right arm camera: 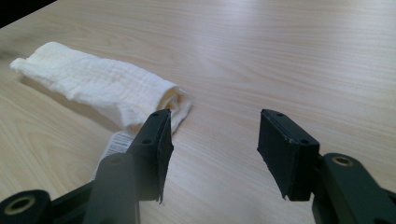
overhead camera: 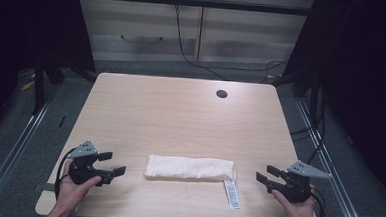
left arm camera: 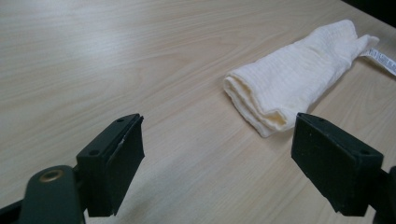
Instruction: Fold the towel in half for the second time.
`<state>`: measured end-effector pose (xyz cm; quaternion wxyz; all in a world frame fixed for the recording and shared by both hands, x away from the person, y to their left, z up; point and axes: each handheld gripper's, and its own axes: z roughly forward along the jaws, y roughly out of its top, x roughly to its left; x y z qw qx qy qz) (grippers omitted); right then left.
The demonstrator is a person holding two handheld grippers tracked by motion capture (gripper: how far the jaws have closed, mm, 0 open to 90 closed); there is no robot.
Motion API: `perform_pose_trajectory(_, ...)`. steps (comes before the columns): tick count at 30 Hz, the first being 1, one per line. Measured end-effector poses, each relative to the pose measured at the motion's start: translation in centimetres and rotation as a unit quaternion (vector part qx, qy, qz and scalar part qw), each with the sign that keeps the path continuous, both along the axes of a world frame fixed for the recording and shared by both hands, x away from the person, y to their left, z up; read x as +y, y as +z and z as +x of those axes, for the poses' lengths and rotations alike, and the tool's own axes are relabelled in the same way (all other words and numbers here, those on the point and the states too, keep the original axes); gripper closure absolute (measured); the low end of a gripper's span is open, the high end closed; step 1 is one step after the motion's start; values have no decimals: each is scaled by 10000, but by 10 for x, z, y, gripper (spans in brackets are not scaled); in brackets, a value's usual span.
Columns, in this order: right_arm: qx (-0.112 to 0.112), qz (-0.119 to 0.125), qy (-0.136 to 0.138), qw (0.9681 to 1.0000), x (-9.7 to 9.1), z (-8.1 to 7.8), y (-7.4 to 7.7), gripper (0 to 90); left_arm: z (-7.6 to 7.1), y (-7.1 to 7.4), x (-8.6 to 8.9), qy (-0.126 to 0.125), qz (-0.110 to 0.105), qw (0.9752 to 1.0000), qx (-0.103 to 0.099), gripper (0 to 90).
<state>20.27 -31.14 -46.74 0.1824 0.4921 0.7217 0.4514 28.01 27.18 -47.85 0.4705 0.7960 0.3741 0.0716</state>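
Wooden table [overhead camera: 180, 118] with round grommet hole [overhead camera: 222, 94]

the table [overhead camera: 180, 118] is pale wood-grain laminate, smooth with a soft sheen. the folded cloth [overhead camera: 190, 167] is cream woven fabric, crinkled and matt, with a white printed label [overhead camera: 231, 193] that looks papery. the left gripper [overhead camera: 113, 165] and right gripper [overhead camera: 267, 176] are matt black plastic.

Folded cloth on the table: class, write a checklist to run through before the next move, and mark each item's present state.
1. Folded cloth lies flat on the table: ok.
2. Left claw open, nothing between its jaws: ok.
3. Right claw open, nothing between its jaws: ok.
4. Both claws apart from the cloth: ok.
5. Label trails free at the cloth's right end: ok.
6. Layers inside the fold even: cannot tell.
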Motion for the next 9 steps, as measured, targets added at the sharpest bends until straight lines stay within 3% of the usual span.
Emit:
perform_pose_trajectory(2, 28, 56, -43, 10000, -2, 0, -1, 451, 3, -4, 2, 223, 185, 9995, 107, 164)
perform_pose_trajectory(6, 62, 12, -69, 10000, 0, 0, -5, 438, 5, -16, 7, 225, 83, 9992, 324, 168)
perform_pose_trajectory(9, 159, -296, -162, 9993, 3, 2, -11, 402, 4, -16, 8, 196, 40, 9994, 290, 168)
